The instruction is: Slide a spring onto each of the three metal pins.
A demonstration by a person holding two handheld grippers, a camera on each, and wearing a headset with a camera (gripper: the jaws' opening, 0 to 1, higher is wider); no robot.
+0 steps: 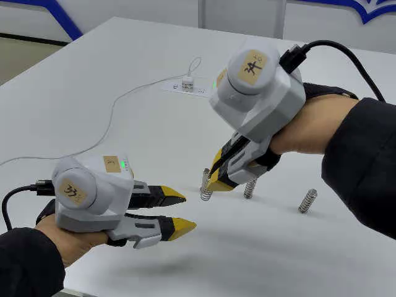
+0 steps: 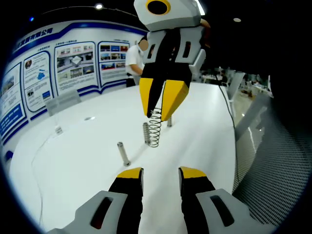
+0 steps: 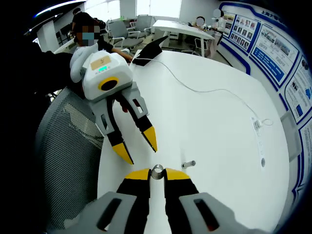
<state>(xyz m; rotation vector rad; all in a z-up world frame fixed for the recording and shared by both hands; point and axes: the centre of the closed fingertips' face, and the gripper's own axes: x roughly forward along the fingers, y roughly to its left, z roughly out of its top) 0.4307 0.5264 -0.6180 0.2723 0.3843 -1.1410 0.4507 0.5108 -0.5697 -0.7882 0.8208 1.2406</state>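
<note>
Entry: one spring (image 2: 155, 127), pinched at its upper end between the narrow yellow tips of the right gripper (image 1: 218, 181). We see it hanging upright just beside the middle pin (image 2: 146, 132), not around it. A nearer pin (image 2: 123, 153) and a farther pin (image 2: 169, 122) stand apart on the white table (image 1: 124, 74). The left gripper (image 1: 180, 211) sits low over the table near the spring, its jaws parted and holding nothing.
</note>
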